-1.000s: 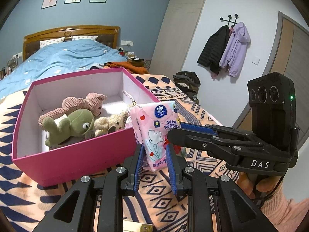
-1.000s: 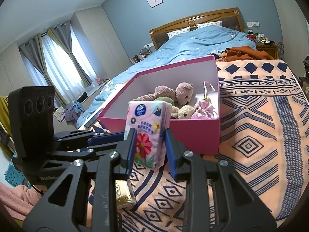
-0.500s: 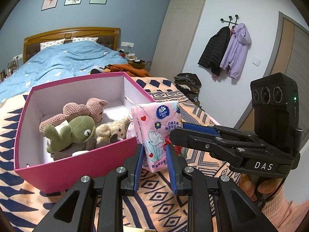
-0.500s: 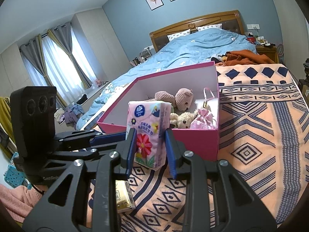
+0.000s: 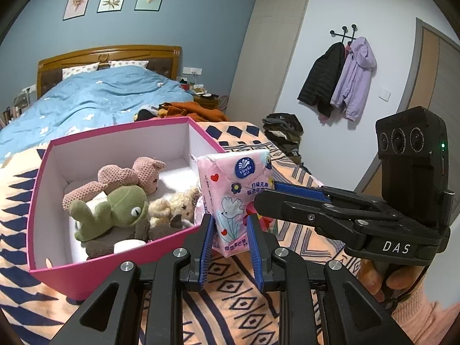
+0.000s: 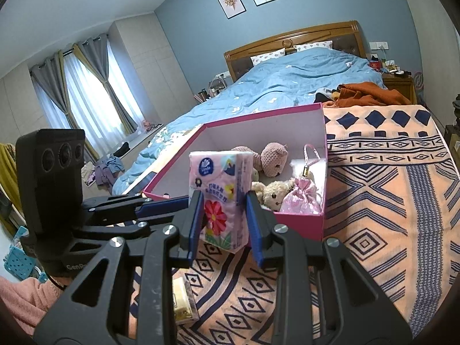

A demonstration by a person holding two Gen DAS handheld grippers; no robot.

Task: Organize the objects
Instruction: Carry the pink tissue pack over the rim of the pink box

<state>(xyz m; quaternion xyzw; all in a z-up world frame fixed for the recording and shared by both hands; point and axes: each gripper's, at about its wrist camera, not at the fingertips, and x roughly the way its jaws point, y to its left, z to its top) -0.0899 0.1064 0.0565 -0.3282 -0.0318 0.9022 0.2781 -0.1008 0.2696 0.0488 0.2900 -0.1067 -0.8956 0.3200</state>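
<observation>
Tissue pack [image 5: 235, 201], pink, held upright above the patterned bedspread [image 6: 373, 201] just beside the pink box [image 5: 115, 261]; both the left tongs [image 5: 230, 244] and right tongs [image 6: 224, 224] are clamped on its sides. Judged progress: partly done. The box already holds a green frog plush [image 5: 115, 210], pink knitted toy [image 5: 135, 172], small bear [image 6: 273, 192] and pouch [image 6: 302, 198]; the pack is not yet inside. Legible: "Vinda" on the pack, "DAS" on the right tongs.
</observation>
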